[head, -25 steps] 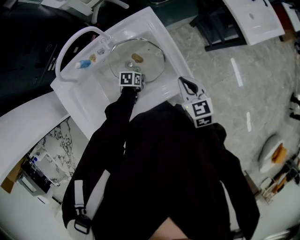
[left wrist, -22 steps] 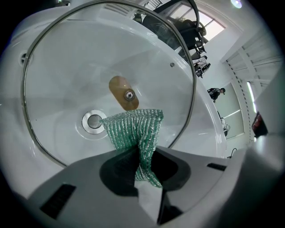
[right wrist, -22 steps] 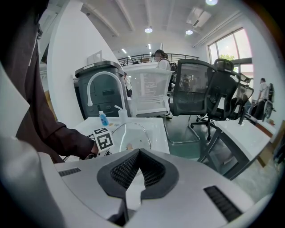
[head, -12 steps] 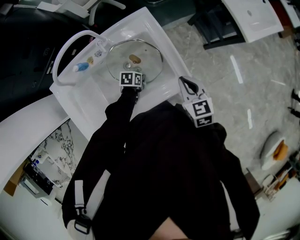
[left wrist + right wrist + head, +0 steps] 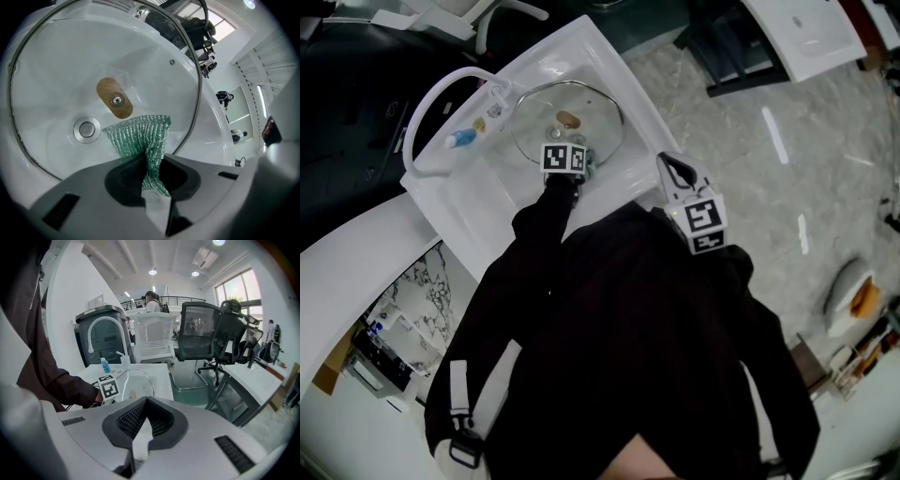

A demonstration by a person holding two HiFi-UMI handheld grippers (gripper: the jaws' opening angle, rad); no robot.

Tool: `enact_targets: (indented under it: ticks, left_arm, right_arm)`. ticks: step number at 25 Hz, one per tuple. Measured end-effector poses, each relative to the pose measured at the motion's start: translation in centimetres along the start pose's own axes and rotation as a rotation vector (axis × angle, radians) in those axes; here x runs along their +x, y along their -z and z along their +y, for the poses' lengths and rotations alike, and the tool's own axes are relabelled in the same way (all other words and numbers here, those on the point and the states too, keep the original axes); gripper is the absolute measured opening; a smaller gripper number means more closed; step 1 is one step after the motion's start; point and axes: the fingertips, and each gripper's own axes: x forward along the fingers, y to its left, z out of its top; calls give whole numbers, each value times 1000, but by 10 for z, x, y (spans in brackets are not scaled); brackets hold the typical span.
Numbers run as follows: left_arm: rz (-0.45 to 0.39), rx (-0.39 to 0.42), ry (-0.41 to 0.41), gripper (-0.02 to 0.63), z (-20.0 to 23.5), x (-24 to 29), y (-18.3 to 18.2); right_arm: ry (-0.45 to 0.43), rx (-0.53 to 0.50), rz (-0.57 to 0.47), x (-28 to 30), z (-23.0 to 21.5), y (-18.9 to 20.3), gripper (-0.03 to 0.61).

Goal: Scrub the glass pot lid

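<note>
1. The glass pot lid (image 5: 61, 61) lies flat in the white sink (image 5: 609, 56), over the drain (image 5: 86, 129). The wooden knob (image 5: 115, 98) at the lid's centre shows its screw, so I judge the underside faces up.
2. Green mesh scrub pad (image 5: 140, 136): pressed on the glass just beside the knob, on the lid's near half.
3. Left hand-held gripper (image 5: 152, 176): clamped on the pad's tail, sitting over the lid's near rim.
4. Change over the last second: almost none. The left hand-held gripper stays at that near rim and only the head view has drifted a bit. I read that as short strokes or a pause, with most of the glass still to cover.
5. Right hand-held gripper (image 5: 140, 437): jaws together, nothing in them, held off the lid's right side, clear of the sink.
6. Beyond the lid's far-left rim: faucet (image 5: 431, 94) and blue bottle (image 5: 464, 137).
7. Count: one lid, one pad, one knob, one drain, one faucet, one bottle, two hand-held grippers.
</note>
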Motion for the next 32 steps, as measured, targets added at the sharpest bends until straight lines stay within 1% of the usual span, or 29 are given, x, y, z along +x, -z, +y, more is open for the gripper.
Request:
enact_targets:
  ticks: [5,10,14,16,20,32]
  left_arm:
    - [8,4,16,71,-5,3,-2]
    - [15,7,24,71,-12,4,-4]
    - [21,15,26,71,-15,5,-7]
    - [21,16,29,71,-17,6,-9]
    - [11,24,42,71,-25,6,-15]
    - [12,49,31,71,-40,8,-25]
  right_arm:
    - [3,18,-5,-1,-1,1,2]
    - [8,10,1,-5,-6,3,2]
    - [21,31,-11,-7,-10,2,2]
    - [17,21,-5,-8,-11,4,2]
    - [29,38,-13,-10,-15,5,3]
    - [44,62,-27,-19,-26,9,3]
